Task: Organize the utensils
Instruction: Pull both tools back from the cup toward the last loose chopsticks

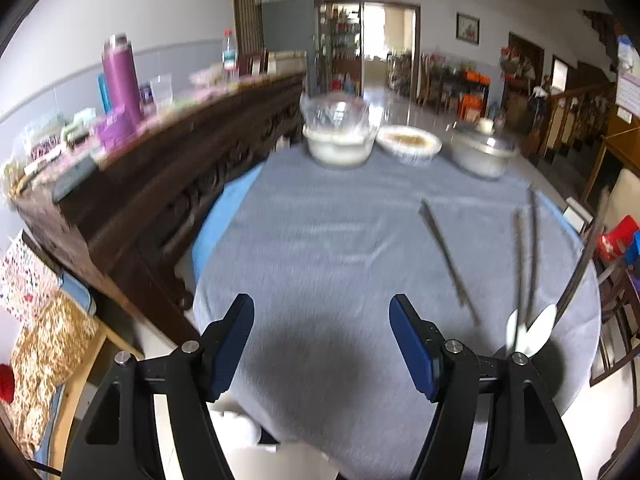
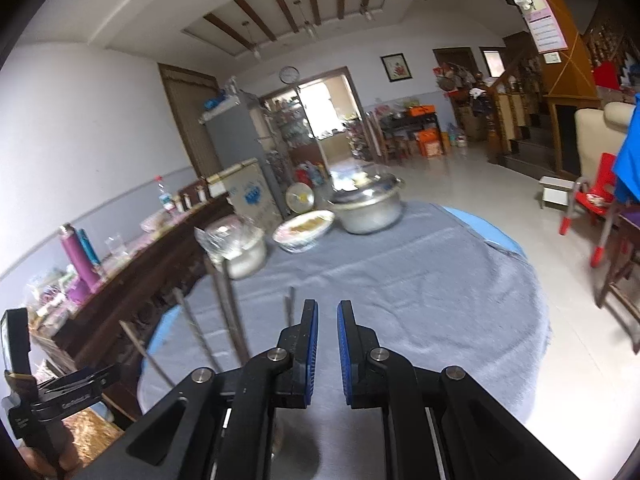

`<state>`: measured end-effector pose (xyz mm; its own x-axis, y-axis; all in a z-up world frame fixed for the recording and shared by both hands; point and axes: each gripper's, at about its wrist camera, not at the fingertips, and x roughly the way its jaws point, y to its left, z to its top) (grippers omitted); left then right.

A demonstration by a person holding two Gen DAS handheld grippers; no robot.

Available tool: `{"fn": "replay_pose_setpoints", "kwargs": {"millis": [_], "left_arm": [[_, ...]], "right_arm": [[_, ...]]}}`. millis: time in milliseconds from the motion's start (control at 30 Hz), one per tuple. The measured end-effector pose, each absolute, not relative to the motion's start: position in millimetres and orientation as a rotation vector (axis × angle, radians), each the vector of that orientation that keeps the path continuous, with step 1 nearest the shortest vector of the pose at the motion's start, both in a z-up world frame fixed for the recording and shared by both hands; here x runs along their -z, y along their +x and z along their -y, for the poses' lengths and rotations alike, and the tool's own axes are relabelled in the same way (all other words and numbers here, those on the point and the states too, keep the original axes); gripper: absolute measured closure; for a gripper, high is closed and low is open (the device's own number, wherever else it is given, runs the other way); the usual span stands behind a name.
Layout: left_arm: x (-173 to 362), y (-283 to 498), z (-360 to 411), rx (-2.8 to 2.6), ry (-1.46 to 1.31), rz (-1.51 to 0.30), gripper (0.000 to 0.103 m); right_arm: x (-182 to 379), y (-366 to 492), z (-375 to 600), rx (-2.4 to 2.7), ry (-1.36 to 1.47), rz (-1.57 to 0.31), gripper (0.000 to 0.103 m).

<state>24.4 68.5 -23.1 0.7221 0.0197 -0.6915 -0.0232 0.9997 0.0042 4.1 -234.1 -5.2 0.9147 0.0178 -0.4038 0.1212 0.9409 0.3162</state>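
Left gripper is hovering over the grey-clothed tabletop, jaws spread wide and released, nothing between them. Chopsticks are lying loose on the cloth ahead and to its right; one is apart, a pair is lying farther right, ends near two white spoon bowls at the cloth's right edge. View is blurred, so contact between them is unclear.

Right gripper is sitting with jaws nearly clenched, a narrow gap showing and nothing visible in it. Thin sticks are standing up just left of it; what is holding them I cannot tell.

Three bowls, including a lidded pot, are sitting at the far edge.
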Motion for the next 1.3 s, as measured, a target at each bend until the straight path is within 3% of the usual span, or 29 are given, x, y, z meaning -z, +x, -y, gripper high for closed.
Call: {"fn": "replay_pose_setpoints", "kwargs": {"millis": [533,1033,1300], "left_arm": [[50.5,-14.7,-83.1,-0.037,0.082,-0.838,0.032],[40.4,-63.3,-80.6,-0.036,0.17,-0.811,0.032],[9.9,-91.8,-97.6,-0.088,0.18,-0.742,0.032]], "right_arm": [[26.5,-36.6,264.3,0.149,0.247,-0.571,0.092],[21.9,-79.4,258.0,0.174,0.192,-0.595,0.092],[7.4,-108.8,274.3,0.224,0.189,-0.573,0.092]]}}
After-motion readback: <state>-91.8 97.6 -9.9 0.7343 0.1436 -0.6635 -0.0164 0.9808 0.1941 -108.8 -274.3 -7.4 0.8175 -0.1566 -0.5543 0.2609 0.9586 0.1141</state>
